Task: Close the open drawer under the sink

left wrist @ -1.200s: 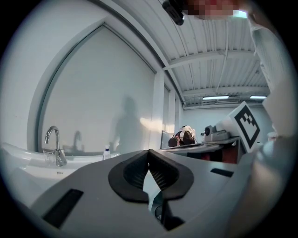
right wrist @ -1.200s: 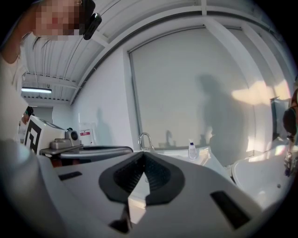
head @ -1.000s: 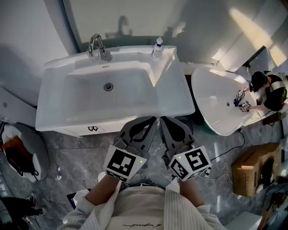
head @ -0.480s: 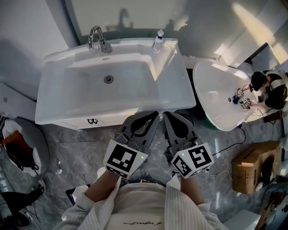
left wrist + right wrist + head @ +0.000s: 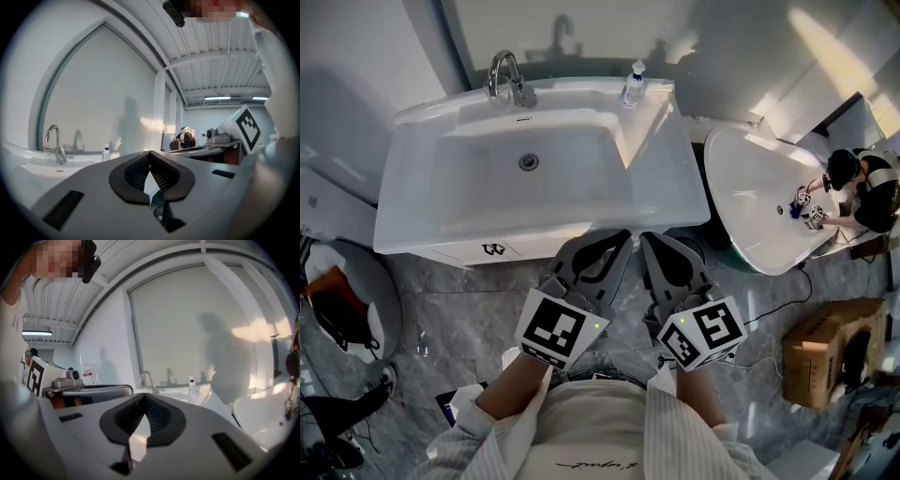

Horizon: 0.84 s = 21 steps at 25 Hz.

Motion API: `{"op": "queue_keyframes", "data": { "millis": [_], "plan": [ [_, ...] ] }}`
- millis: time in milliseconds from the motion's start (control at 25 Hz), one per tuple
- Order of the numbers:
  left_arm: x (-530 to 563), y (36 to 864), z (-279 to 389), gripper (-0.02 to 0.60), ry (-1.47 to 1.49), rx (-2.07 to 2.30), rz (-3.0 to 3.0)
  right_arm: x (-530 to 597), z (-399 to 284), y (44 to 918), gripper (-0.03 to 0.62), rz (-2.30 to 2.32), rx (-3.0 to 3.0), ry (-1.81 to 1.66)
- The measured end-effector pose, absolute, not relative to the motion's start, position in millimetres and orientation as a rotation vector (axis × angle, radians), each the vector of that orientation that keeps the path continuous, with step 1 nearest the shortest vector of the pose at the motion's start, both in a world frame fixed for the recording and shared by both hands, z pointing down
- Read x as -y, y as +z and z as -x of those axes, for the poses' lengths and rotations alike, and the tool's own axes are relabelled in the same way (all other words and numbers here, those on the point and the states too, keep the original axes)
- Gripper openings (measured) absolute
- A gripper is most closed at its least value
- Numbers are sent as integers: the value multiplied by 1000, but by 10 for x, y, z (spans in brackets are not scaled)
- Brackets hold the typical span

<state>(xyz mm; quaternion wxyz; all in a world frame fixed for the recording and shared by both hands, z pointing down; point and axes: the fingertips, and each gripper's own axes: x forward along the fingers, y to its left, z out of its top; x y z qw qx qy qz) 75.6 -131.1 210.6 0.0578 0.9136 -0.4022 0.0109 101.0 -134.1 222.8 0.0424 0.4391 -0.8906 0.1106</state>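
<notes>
One drawer showed under the front rim of the one sink, as a narrow white strip with a small dark mark. It sat left of your grippers and apart from both. I judged it stiff, smooth and probably slippery, running on slides. It wanted a flat push on its face near the middle rather than a pinch, or it might rack sideways. One faucet and one small bottle stood on the sink's back ledge. Your two grippers hung side by side before the sink's right front corner. The left gripper had its jaws clenched together on nothing, and the right gripper was likewise closed and empty. Farther right lay one rounded white basin, then one cardboard box on the floor.
</notes>
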Motion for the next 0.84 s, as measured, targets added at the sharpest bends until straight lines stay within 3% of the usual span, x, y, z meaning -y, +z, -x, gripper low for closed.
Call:
{"op": "queue_keyframes", "data": {
  "millis": [840],
  "plan": [
    [1556,1891,-814,15,11,1076,-2841,1377,-1096,2207,11,-1363,2721,332]
  ]
}}
